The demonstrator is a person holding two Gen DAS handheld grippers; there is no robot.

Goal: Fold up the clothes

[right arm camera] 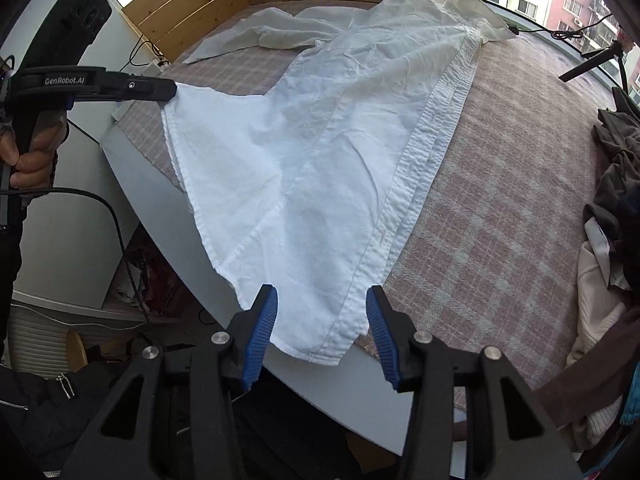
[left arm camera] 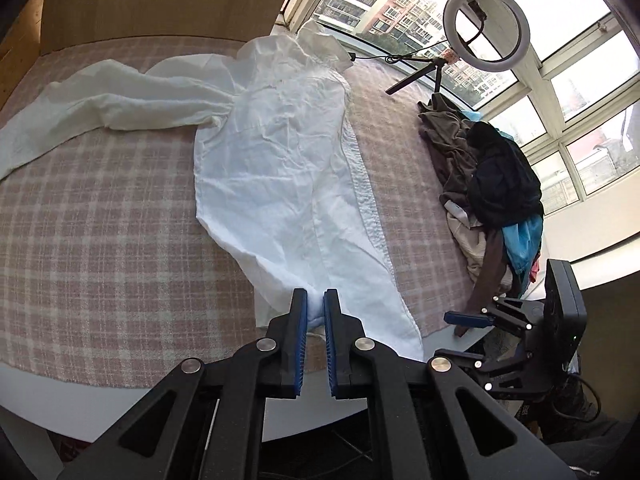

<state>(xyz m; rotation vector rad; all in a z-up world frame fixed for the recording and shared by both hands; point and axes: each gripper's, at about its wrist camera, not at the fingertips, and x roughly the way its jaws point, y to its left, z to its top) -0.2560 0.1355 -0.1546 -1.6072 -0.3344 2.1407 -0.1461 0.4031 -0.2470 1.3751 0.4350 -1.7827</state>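
1. A white shirt (left arm camera: 276, 168) of thin, crinkled woven cloth is lying spread over a table (left arm camera: 100, 396) covered in a pink-and-cream checked fabric (left arm camera: 100, 240) with a coarse weave.
2. Its long sleeve (left arm camera: 100, 108) is stretching out flat to the left in the left wrist view, and its ribbed button placket (right arm camera: 432, 148) is running as a straight band up toward the collar (right arm camera: 476, 12).
3. The left gripper (left arm camera: 315, 304) is pinching the shirt's hem corner, its 2 ridged blue pads nearly together with cloth bunched between them.
4. The right gripper (right arm camera: 322, 312) is standing released, its 2 blue pads wide apart on either side of the near hem, gripping nothing.
5. A heap of dark, brown and teal clothes (left arm camera: 492, 184) is slumping in soft folds at the table's right edge.
6. A round ring light (left arm camera: 486, 24) is standing on a black tripod by the window.
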